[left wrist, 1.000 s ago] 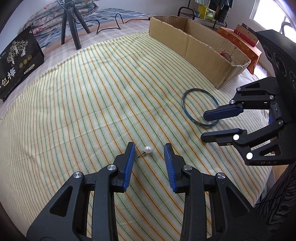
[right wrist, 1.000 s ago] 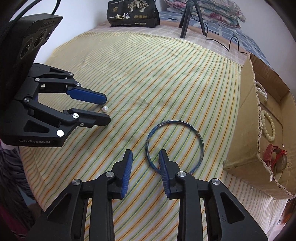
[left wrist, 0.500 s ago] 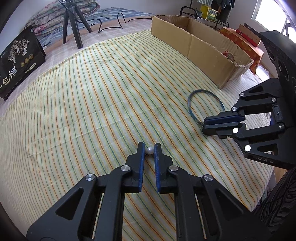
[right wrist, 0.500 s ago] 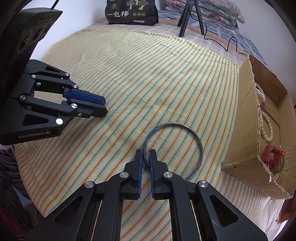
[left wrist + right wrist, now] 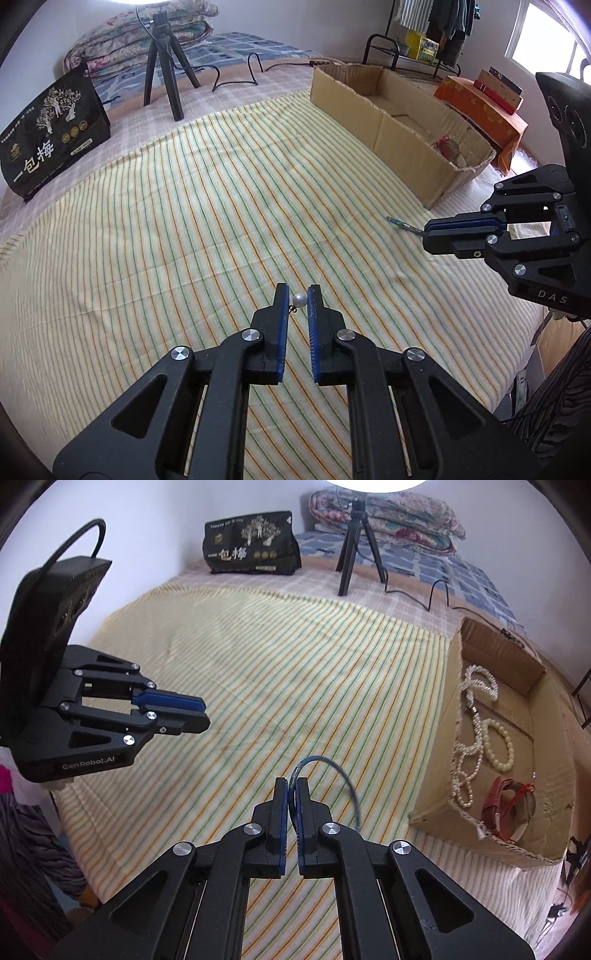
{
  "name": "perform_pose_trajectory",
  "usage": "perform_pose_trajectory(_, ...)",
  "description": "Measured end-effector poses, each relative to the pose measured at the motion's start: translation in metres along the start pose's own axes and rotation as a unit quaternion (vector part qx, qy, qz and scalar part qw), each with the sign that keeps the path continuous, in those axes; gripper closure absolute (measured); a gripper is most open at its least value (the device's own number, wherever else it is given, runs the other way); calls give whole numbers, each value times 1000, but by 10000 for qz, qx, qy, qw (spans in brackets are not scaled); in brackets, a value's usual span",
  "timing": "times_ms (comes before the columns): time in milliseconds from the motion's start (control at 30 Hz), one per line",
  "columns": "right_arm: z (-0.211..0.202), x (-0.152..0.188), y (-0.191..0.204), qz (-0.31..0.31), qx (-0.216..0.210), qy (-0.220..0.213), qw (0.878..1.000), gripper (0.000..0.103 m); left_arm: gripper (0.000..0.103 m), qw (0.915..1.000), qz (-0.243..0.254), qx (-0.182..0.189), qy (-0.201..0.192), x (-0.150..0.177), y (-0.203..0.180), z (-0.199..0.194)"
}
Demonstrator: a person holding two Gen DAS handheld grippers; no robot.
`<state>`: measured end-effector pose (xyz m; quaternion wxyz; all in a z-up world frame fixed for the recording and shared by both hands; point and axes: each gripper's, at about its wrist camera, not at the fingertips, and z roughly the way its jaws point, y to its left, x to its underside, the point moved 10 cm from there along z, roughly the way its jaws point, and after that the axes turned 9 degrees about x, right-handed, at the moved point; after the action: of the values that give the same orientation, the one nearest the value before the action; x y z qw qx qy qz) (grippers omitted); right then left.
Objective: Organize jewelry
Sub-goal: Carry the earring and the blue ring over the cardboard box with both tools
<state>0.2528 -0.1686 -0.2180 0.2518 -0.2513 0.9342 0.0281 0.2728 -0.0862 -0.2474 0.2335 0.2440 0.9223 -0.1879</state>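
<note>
The right gripper (image 5: 292, 788) pinches a blue bangle (image 5: 334, 771) above the striped cloth (image 5: 295, 672). At three o'clock, a cardboard box (image 5: 452, 716) holds pearl strands (image 5: 469, 738). The left gripper (image 5: 199, 714) sits at nine o'clock.

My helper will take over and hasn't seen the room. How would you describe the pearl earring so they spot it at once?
Find the striped cloth on the bed; above it the left gripper pinches the earring at its blue tips. It is one white pearl on a short metal post, unlike the blue bangle in the right gripper.
</note>
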Motion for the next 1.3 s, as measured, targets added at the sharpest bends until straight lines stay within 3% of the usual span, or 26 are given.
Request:
perform_pose_trajectory(533,-43,-23,-19,321,142,-573,9977,101,95,9989,-47,158,-440,-23,-19,-33)
perform_pose_trajectory(1300,-79,-51,-130,1370,693,-1242,9803,101,95,9938,218,610,-907,-96,-87,-30)
